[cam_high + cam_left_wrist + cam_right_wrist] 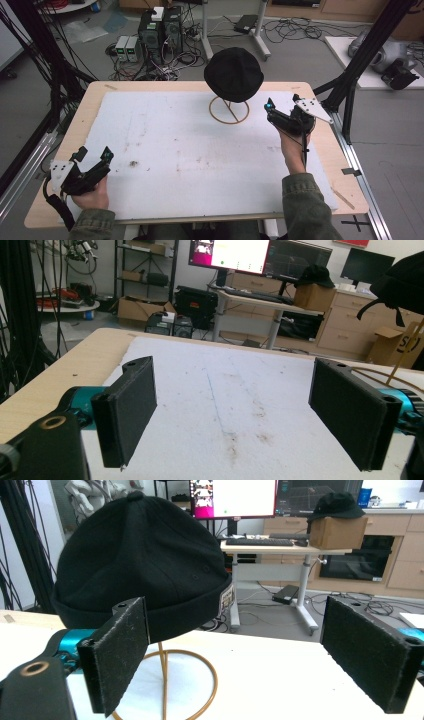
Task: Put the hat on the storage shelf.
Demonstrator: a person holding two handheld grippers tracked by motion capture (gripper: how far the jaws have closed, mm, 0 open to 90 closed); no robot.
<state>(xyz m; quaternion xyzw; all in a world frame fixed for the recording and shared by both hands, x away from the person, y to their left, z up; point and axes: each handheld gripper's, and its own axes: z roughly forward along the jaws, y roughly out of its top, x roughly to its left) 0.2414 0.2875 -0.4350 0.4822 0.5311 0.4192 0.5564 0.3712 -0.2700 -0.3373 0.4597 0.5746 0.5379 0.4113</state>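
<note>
A stained white sheet (190,150) covers the wooden bench (90,105); computers (160,30) and cables litter the floor (300,55). Both grippers' jaws gape empty.

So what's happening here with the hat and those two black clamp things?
A person sits at a table holding a two-jaw gripper in each hand. A black hat sits on a wire stand. The right gripper is beside the hat, jaws open, holding nothing. The left gripper waits open near the table's front.

No text can be read; the small label (227,598) on the black hat (140,560) is too blurred.
</note>
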